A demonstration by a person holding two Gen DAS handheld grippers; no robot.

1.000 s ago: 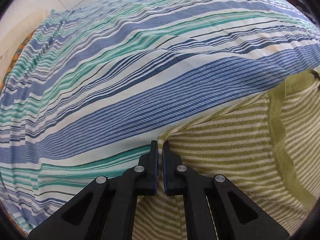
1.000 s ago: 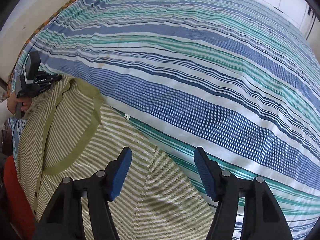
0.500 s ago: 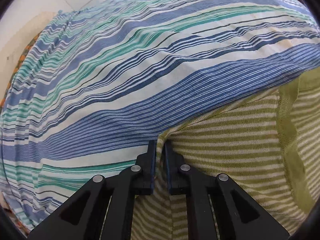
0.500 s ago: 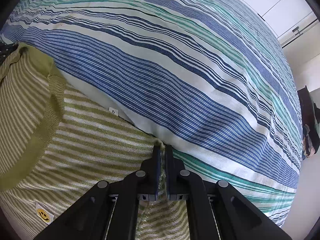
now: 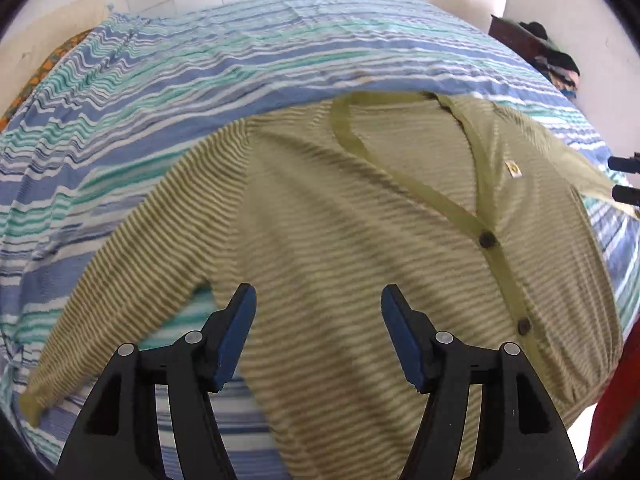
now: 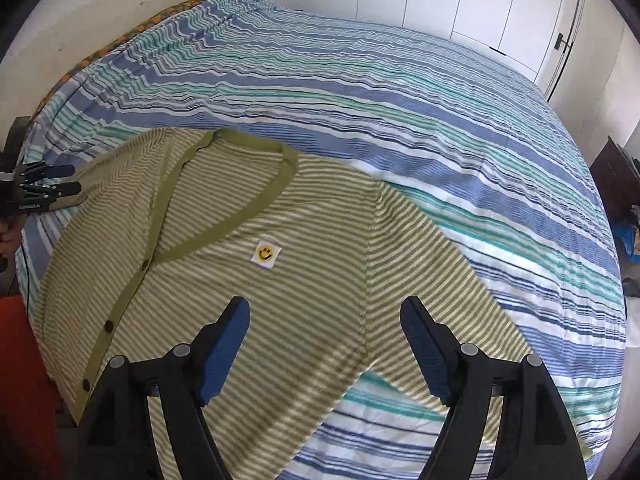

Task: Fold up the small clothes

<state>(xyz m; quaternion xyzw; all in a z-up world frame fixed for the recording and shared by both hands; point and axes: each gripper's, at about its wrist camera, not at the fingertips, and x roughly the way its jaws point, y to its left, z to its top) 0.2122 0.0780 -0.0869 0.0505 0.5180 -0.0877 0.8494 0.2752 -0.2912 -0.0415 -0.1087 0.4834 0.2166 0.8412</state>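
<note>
A small green-and-cream striped cardigan (image 5: pixel 360 240) (image 6: pixel 300 300) lies face up and spread flat on the striped bed, both sleeves out to the sides, with a plain green placket, dark buttons and a smiley patch (image 6: pixel 265 256) on the chest. My left gripper (image 5: pixel 318 336) hangs above the garment's body near its left sleeve, jaws opening, nothing between them. My right gripper (image 6: pixel 325 346) hovers over the other side of the chest, near the right sleeve seam, jaws also opening and empty. Each gripper shows at the edge of the other's view: the right gripper (image 5: pixel 624 178), the left gripper (image 6: pixel 48 182).
The bed (image 6: pixel 360 100) is covered in a blue, teal and white striped sheet with wide bare cloth beyond the cardigan. White wardrobe doors (image 6: pixel 460 0) stand behind it. A dark piece of furniture with piled clothes (image 5: pixel 536 52) is off the far corner. Something red (image 6: pixel 24 380) lies at the near edge.
Both grippers let go of the cardigan's shoulders, opened wide and pulled back and up, so the whole garment is in view, flat on the bed.
</note>
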